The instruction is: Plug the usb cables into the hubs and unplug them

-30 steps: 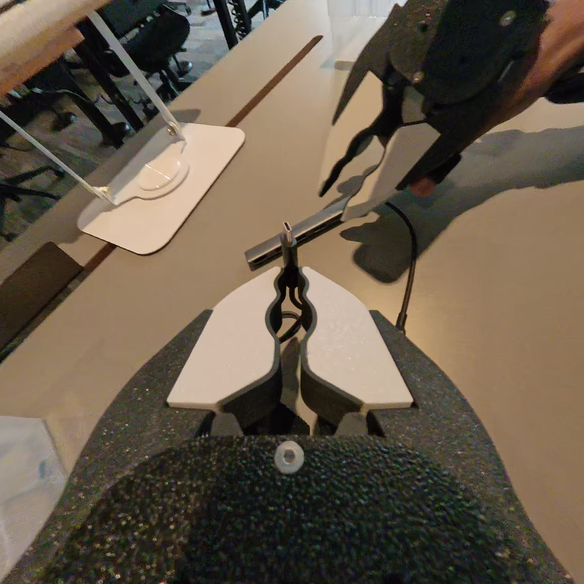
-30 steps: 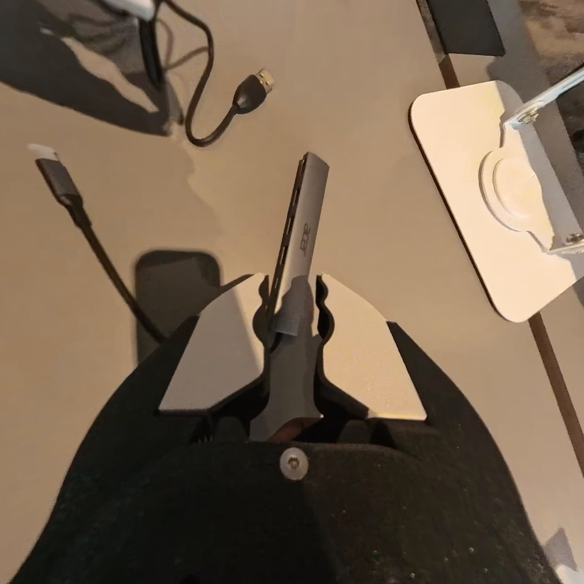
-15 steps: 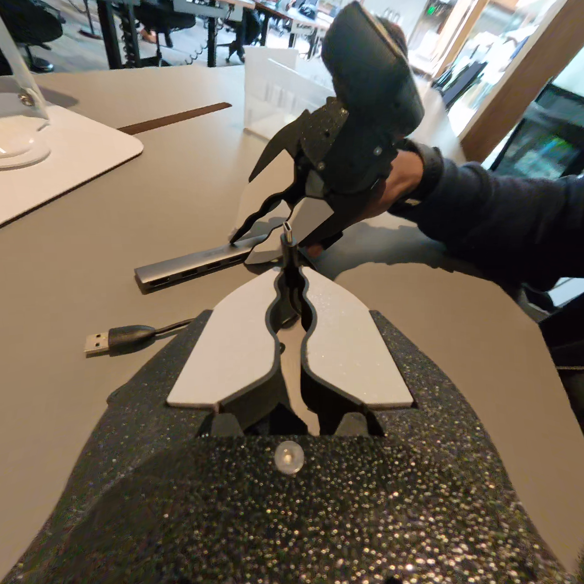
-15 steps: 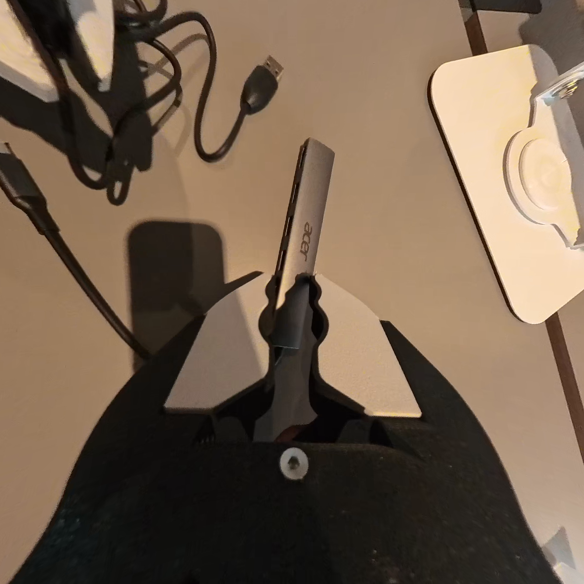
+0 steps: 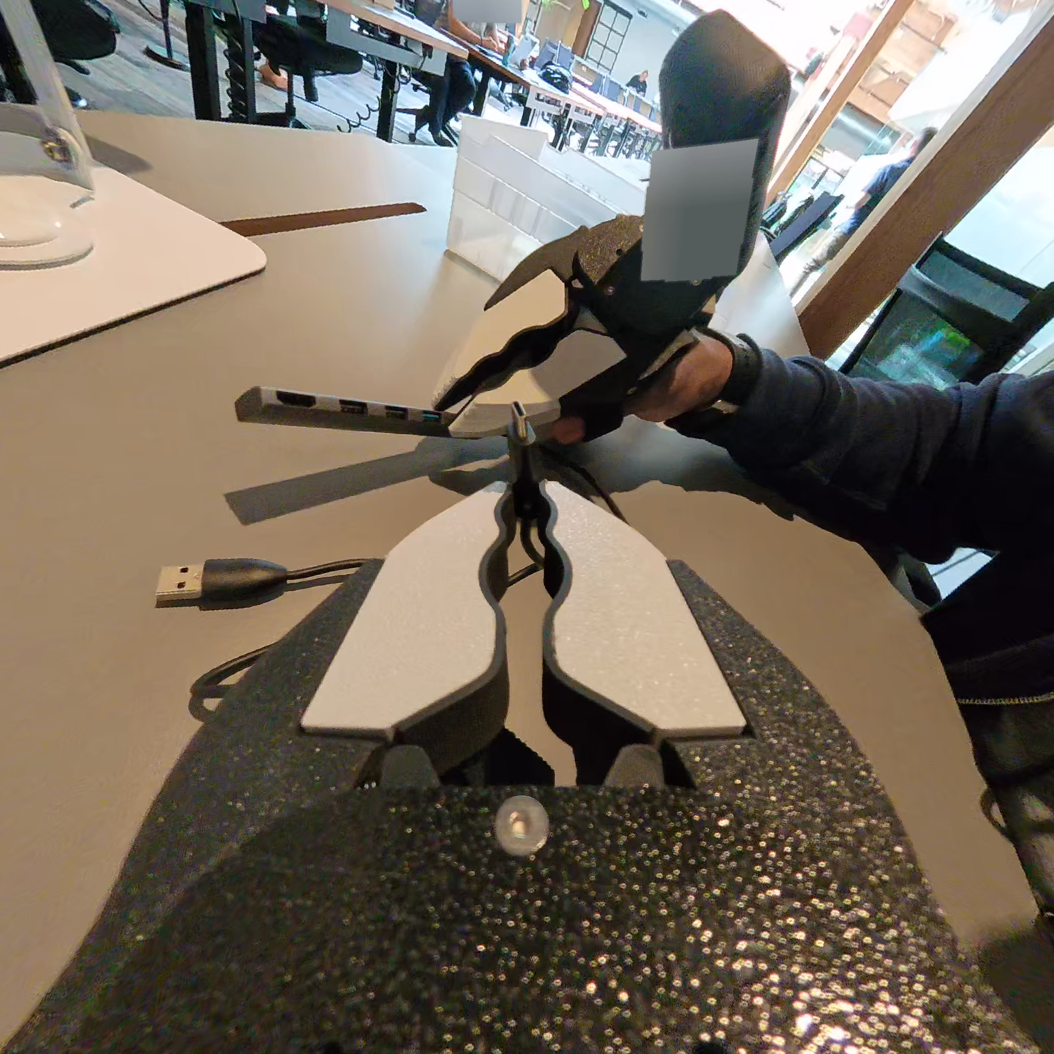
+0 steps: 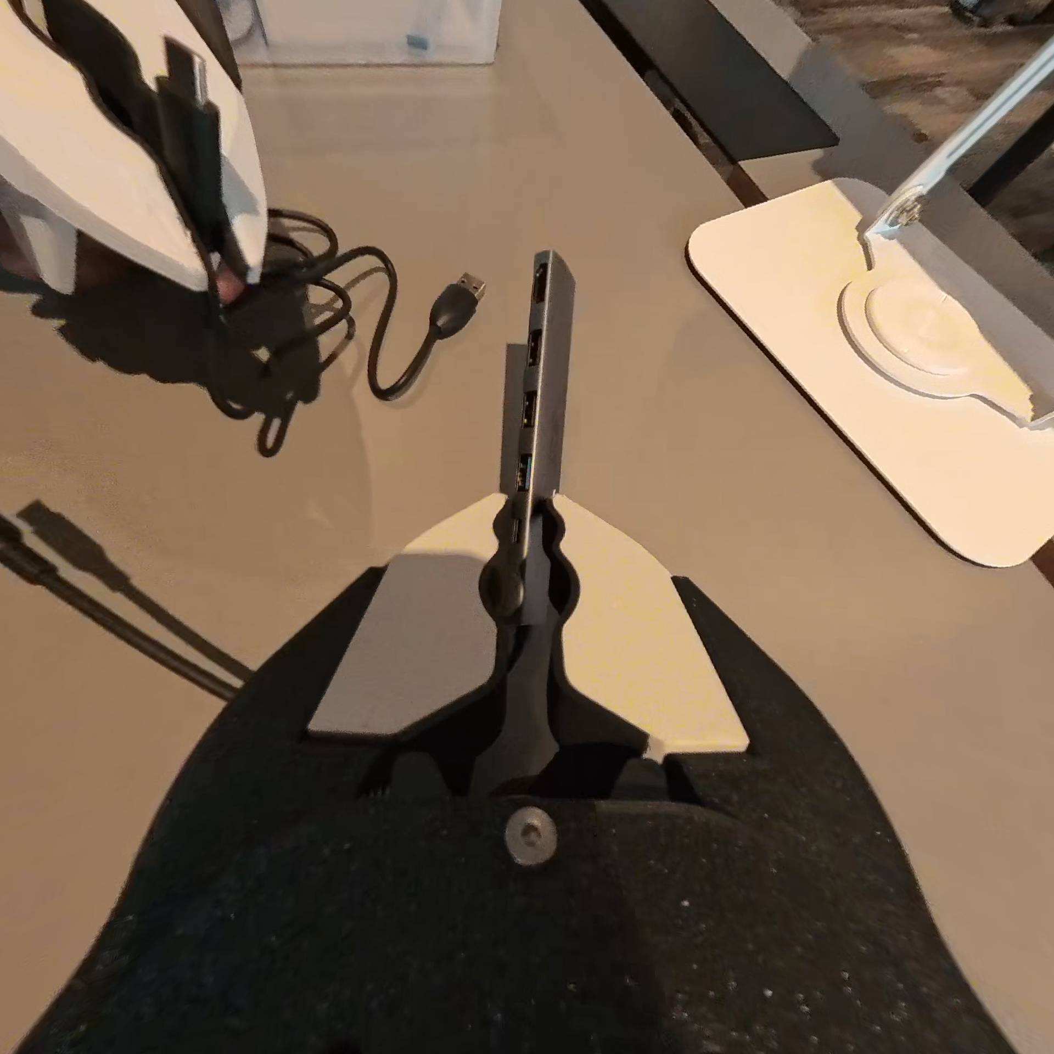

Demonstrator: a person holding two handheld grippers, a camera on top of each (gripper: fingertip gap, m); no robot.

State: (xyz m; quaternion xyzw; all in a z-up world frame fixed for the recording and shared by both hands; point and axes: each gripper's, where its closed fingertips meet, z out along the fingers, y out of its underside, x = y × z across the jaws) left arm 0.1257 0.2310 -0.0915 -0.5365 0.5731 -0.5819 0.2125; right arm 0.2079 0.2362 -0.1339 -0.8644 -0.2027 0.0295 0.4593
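My left gripper (image 5: 525,497) is shut on a black cable, and its USB-C plug (image 5: 519,423) sticks up past the tips. My right gripper (image 5: 451,402) is shut on one end of a slim grey hub (image 5: 342,408) and holds it level above the table, port side facing me. The plug sits just in front of the hub's gripped end, apart from the ports. In the right wrist view the right gripper (image 6: 527,502) grips the hub (image 6: 550,353), which points away. The left gripper's white fingers (image 6: 85,142) and the plug (image 6: 197,74) show at upper left.
The held cable's USB-A plug (image 5: 188,579) lies on the grey table (image 5: 171,456); it also shows in the right wrist view (image 6: 459,294) beside a cable tangle (image 6: 296,319). A second black cable (image 6: 85,564) runs left. A white lamp base (image 6: 912,371) stands right, a white box (image 5: 513,217) behind. About 10 cm separates my left fingertips from my right.
The right gripper has lifted the hub off the table and turned its ports toward the left gripper. The left gripper has swung round with the plug to face the hub.
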